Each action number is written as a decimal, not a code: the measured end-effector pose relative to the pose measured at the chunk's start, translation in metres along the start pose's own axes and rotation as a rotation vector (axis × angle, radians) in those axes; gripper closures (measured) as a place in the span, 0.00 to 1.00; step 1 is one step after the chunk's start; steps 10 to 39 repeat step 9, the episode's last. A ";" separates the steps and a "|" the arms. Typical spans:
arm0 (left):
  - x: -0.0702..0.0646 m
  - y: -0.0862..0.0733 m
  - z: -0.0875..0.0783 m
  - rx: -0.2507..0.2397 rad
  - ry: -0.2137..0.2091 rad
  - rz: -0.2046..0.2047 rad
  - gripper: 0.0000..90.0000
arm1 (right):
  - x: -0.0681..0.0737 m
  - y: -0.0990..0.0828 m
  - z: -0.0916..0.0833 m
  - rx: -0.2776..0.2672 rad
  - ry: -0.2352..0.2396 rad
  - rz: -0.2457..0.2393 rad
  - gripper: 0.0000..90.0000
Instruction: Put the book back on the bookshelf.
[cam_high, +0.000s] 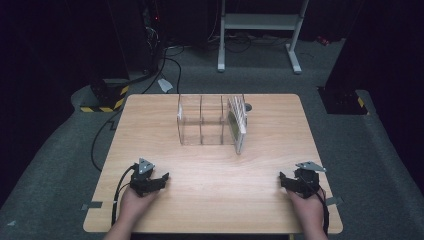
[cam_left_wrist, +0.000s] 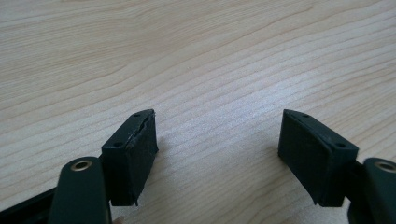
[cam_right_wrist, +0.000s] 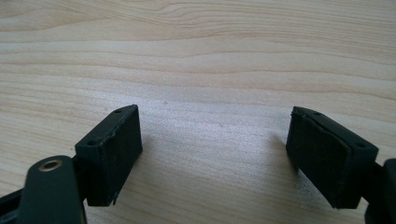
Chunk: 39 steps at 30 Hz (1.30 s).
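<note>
Tools: 2, one per hand, both low at near edge of tabletop (cam_high: 150, 125). Left tool (cam_high: 150, 181) at near-left corner, jaws spread wide, nothing btwn them; bare wood grain under pads in left gripper view (cam_left_wrist: 218, 140). Right tool (cam_high: 295, 181) at near-right corner, jaws likewise wide apart, empty; bare wood in right gripper view (cam_right_wrist: 215, 140). Grey three-cornered plate on top of each, cable trailing back past each wrist.

Rack: 1, clear plastic organiser (cam_high: 200, 120), upright at far-centre of tabletop, well apart from both tools. See-through walls, 3 compartments side by side; left and middle look empty. Flat plates (cam_high: 239, 120) standing on edge, tilted, in rightmost compartment – approx. 3–4, exact count unclear. Small dark round thing (cam_high: 248, 107) on tabletop just behind rack's right end; too small to identify.
</note>
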<state>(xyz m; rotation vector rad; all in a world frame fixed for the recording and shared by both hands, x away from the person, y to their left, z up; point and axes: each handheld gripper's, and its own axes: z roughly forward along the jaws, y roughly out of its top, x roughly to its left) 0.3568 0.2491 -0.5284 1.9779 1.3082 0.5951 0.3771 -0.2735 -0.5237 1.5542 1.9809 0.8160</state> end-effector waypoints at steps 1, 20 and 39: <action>0.000 0.000 0.000 -0.001 0.002 -0.001 0.31 | 0.000 0.000 0.000 0.000 0.000 0.001 0.20; 0.000 0.000 0.000 -0.001 0.004 -0.002 0.31 | 0.008 -0.002 -0.002 -0.001 -0.020 0.018 0.20; 0.000 0.000 0.000 -0.001 0.004 -0.002 0.31 | 0.008 -0.002 -0.002 -0.001 -0.020 0.018 0.20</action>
